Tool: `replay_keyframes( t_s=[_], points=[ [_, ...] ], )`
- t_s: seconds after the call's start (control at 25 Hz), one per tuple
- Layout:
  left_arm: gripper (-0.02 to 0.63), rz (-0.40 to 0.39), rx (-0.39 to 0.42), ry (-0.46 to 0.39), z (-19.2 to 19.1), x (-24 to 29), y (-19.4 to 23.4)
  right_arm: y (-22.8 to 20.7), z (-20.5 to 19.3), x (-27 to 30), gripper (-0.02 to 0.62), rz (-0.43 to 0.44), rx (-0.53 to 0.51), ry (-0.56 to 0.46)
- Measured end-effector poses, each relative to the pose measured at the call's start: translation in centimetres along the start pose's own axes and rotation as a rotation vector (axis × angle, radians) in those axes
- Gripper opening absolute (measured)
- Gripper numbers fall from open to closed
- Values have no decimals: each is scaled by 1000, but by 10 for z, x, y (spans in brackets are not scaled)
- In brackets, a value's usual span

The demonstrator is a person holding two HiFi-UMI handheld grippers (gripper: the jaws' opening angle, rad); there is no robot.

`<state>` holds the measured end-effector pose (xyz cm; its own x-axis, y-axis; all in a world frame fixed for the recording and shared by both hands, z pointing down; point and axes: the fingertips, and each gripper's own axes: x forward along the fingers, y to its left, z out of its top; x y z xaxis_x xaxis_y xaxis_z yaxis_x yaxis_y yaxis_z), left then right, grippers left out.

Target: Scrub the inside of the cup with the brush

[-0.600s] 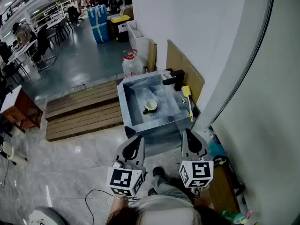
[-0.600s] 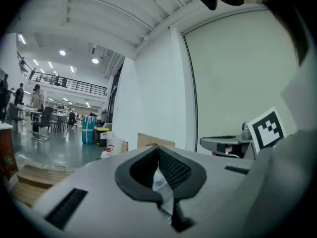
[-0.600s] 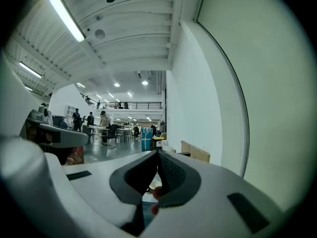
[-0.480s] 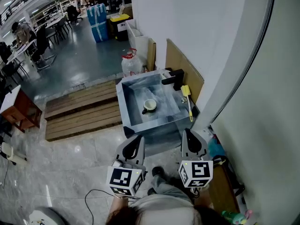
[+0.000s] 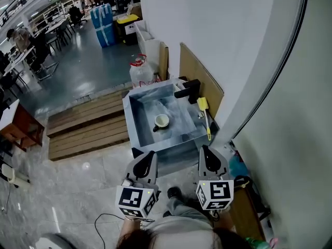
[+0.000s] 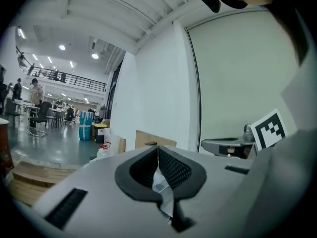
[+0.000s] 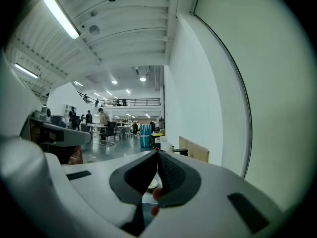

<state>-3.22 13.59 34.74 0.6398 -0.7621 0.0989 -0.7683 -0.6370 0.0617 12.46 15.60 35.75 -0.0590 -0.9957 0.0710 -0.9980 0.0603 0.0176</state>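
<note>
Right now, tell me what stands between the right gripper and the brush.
Nothing visible. The brush lies on the right rim of the sink, beyond the right gripper, with only open air between them.

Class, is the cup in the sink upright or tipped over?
Upright: the cup stands in the sink, its round open mouth facing up.

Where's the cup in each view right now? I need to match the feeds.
Head view: cup in the sink, near frame centre.
Left gripper view: cup not visible.
Right gripper view: cup glimpsed low through the gap under the shut jaws.
Shared landmark: cardboard panel.
</note>
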Motion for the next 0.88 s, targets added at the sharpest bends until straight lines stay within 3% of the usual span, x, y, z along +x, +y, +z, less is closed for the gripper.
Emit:
replay_keyframes(
  t_s=[0.88],
  points=[
    [11, -50, 23, 62, -9, 116, 30, -51, -34, 98, 28, -13, -9, 119]
  ],
)
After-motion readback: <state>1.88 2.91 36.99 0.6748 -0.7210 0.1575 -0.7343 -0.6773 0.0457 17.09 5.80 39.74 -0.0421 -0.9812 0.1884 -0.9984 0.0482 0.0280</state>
